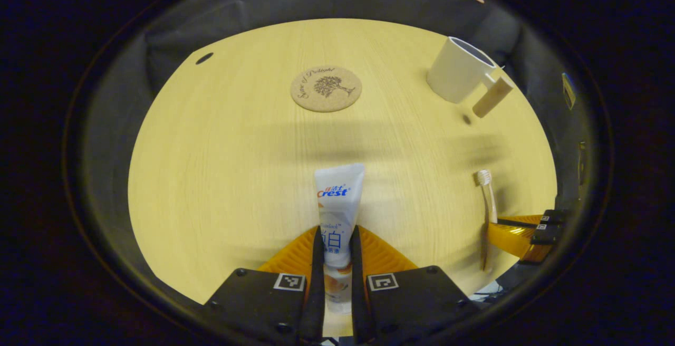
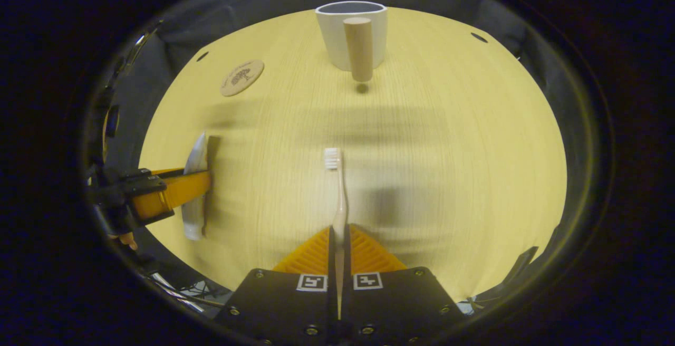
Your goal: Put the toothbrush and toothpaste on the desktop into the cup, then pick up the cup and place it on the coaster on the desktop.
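We're seeing warm, fairly dim light here, with the bench (image 1: 221, 151) glowing yellowish and fading dark toward its rim. Soft, smeary shadow bands cross the wood mid-frame in both views. No harsh glare. Fisheye bends the edges hard, and the toothbrush (image 2: 340, 193) looks slightly blurred.

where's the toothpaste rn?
In the left gripper view the toothpaste sits clamped in the left gripper, bottom centre, over the table, with the coaster ahead and the toothbrush to its right.
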